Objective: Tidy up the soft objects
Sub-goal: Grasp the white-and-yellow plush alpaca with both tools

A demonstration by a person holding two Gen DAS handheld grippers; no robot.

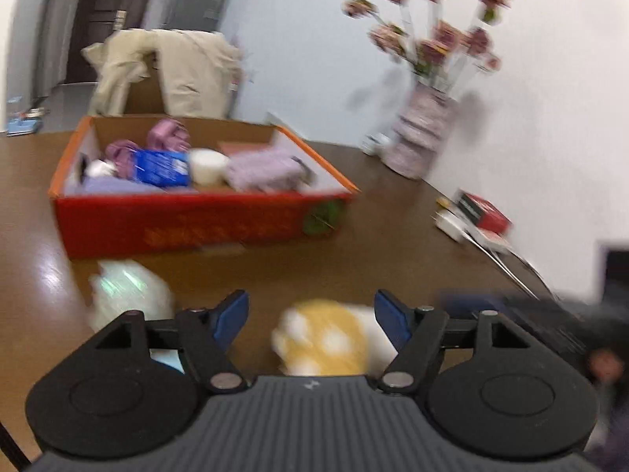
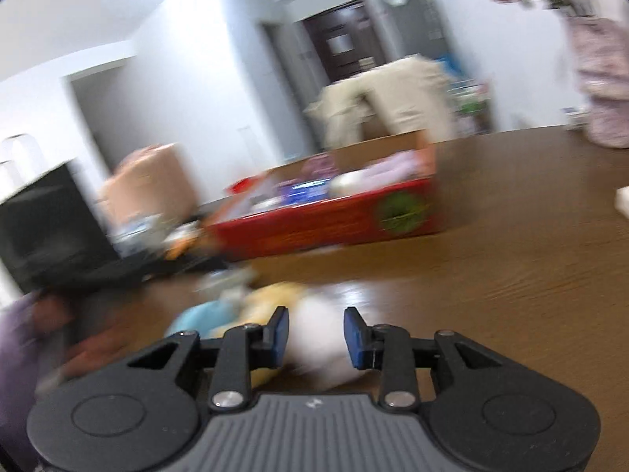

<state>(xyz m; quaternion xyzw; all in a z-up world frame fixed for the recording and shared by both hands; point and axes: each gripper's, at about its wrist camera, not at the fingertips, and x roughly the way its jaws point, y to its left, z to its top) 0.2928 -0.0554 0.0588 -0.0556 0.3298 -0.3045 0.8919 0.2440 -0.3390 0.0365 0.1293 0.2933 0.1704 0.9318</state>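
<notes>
The left claw (image 1: pixel 311 314) hangs spread wide above a yellow-and-white plush toy (image 1: pixel 326 338) on the brown surface (image 1: pixel 393 259), gripping nothing, and the right claw (image 2: pixel 315 334) is also parted, its blue pads either side of a white soft item (image 2: pixel 318 338) without visibly pinching it. Both views are smeared, so a hasty close could catch only fluff and let the toy slip. Beyond, the red cardboard box (image 1: pixel 188 224) is already crowded with soft things, and a careless drop could land on its rim or spill out.

Motion-smeared yellow-and-white plush toy (image 1: pixel 326 338) partly hidden behind the gripper body, blurred red cardboard box (image 2: pixel 334 220) with unreadable lettering, white soft lump (image 2: pixel 318 338) too smeared to identify
</notes>
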